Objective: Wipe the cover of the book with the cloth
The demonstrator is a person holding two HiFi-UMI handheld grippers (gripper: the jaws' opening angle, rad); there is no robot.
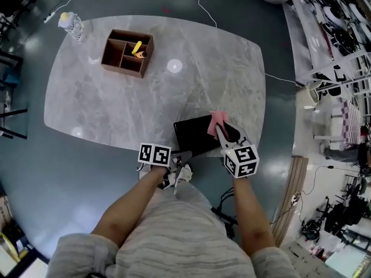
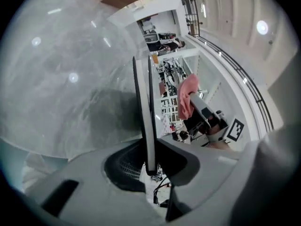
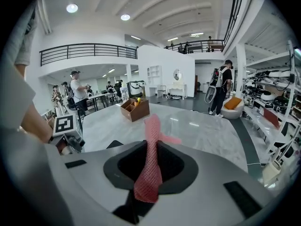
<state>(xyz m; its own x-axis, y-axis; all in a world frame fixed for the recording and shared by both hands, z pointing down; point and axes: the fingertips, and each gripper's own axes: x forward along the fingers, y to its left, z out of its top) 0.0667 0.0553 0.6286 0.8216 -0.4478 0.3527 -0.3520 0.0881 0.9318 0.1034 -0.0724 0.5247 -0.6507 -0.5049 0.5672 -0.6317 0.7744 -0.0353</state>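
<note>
Fingers of the left gripper point(image 2: 149, 167) are clamped on just the near edge of the book point(image 1: 194, 133), lying at the near edge of the table point(image 1: 116, 103), and those of the right gripper point(image 3: 149, 175) on the cloth point(image 1: 218, 120) over its cover, so a hard wipe may twist the book loose

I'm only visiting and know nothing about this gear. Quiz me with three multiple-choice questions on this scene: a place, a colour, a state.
1. Where on the table does the book lie? A) near edge, by the person B) middle C) far edge
2. What colour is the cloth? A) blue B) pink C) white
3. The left gripper is: A) open and empty B) shut on the book's edge C) shut on the cloth

Answers: 1 A, the head view shows it at the person's edge. 2 B, pink mesh sits between the jaws of the right gripper. 3 B, its jaws pinch the book's thin edge.
</note>
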